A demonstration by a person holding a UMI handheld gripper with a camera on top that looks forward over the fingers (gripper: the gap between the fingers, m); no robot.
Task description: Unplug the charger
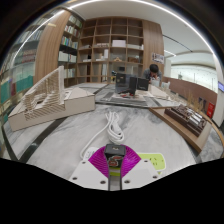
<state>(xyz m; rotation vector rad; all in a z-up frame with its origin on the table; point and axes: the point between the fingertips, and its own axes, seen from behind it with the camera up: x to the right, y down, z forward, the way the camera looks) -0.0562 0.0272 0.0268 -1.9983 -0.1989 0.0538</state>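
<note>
My gripper (115,155) is low over a pale marbled table (70,135). Its two magenta pads (101,158) close in on a small dark charger (115,150) and press it from both sides. A white cable (113,126) runs from the charger and lies in a loose loop on the table just ahead of the fingers. Any socket or power strip under the charger is hidden by the fingers. A yellow-green patch (152,158) shows just right of the right finger.
A pale wooden model structure (45,100) stands on the table to the left. A dark keyboard-like object (186,118) lies to the right. Beyond are a tray of items (135,97), a seated person (153,76) and tall bookshelves (108,45).
</note>
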